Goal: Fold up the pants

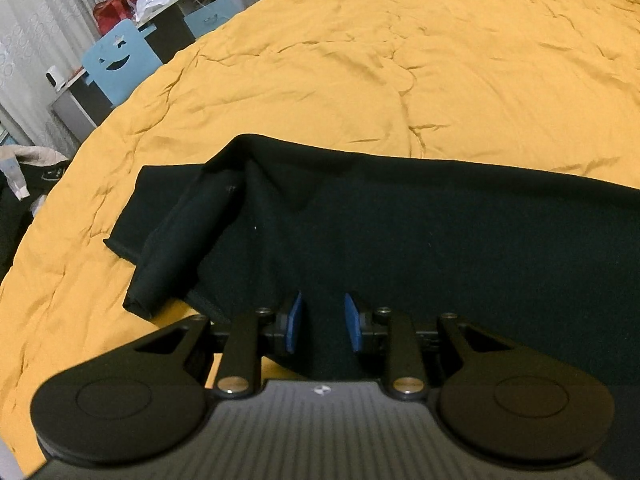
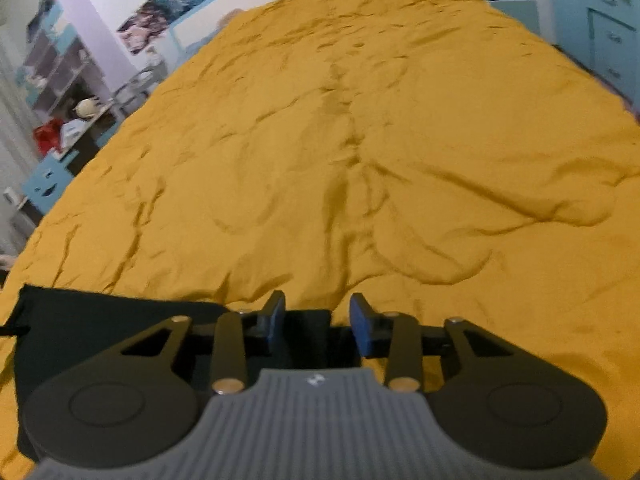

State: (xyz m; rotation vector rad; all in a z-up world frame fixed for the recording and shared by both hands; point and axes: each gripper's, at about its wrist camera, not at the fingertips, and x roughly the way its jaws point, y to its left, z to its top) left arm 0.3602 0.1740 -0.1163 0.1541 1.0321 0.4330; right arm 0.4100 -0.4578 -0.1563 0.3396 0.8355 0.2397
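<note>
The black pants (image 1: 400, 232) lay across the near edge of the bed, on its mustard-yellow quilt (image 1: 360, 60), directly ahead of and beneath the left hand-held gripper (image 1: 322, 322). Its blue pads (image 1: 295, 322) stood apart with dark cloth showing between them, and nothing was visibly pinched. Ahead and to its left, one end of the garment was bunched into a loose roll over a flat layer.

The right hand-held gripper (image 2: 318, 322) also stood with its fingers apart, over the far edge of the pants (image 2: 100, 320), which stretched away to its left. The quilt (image 2: 360, 140) filled the view ahead of it.

The likeliest trouble was a shallow bite: closing on only the top layer would let the lower one drag and skew the fold. The bunched end could stay trapped inside and leave a lump. The soft, wrinkled quilt could be caught along with the cloth and lifted too. Black on black also made seams and edges hard to judge.

No brand name or legible writing appeared on the garment. Each gripper body carried a small pale emblem, too small to read. Beyond the bed's left side stood a blue chair back (image 1: 120, 60) with a cut-out smiling face.
</note>
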